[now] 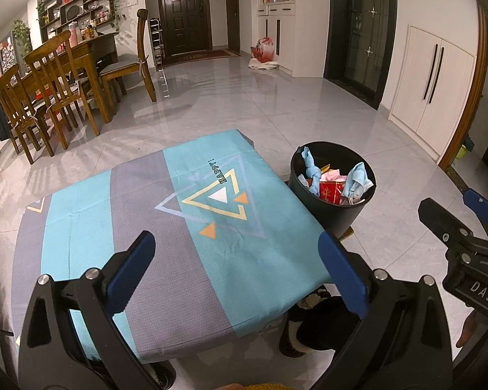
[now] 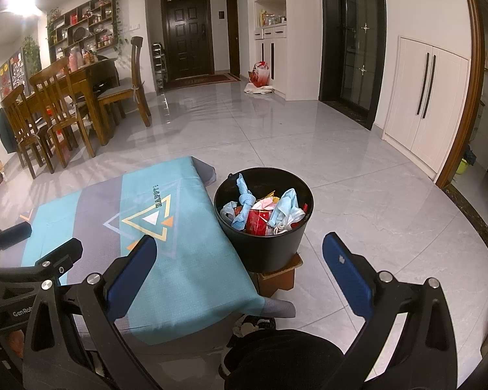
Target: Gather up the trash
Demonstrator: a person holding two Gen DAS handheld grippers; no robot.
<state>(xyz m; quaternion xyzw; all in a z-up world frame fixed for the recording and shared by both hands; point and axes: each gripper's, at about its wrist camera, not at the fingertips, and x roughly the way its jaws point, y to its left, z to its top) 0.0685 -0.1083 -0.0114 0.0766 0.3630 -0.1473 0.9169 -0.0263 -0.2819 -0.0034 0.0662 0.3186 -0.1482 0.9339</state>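
A black bin [image 1: 332,208] stands on a small wooden stool just right of a low table with a teal and grey cloth [image 1: 166,227]. It holds blue cloths, a face mask, a red packet [image 1: 331,191] and other trash. It also shows in the right wrist view [image 2: 263,243] with the same trash [image 2: 263,214]. My left gripper [image 1: 237,260] is open and empty above the near part of the table. My right gripper [image 2: 240,266] is open and empty, near the table's right edge and short of the bin. The right gripper also shows at the right of the left wrist view [image 1: 465,227].
A wooden dining table with chairs [image 1: 65,81] stands at the far left. A dark door [image 1: 185,13] is at the back, white cabinets [image 1: 432,87] on the right, and bags [image 1: 263,52] lie on the grey tiled floor by the far cabinet.
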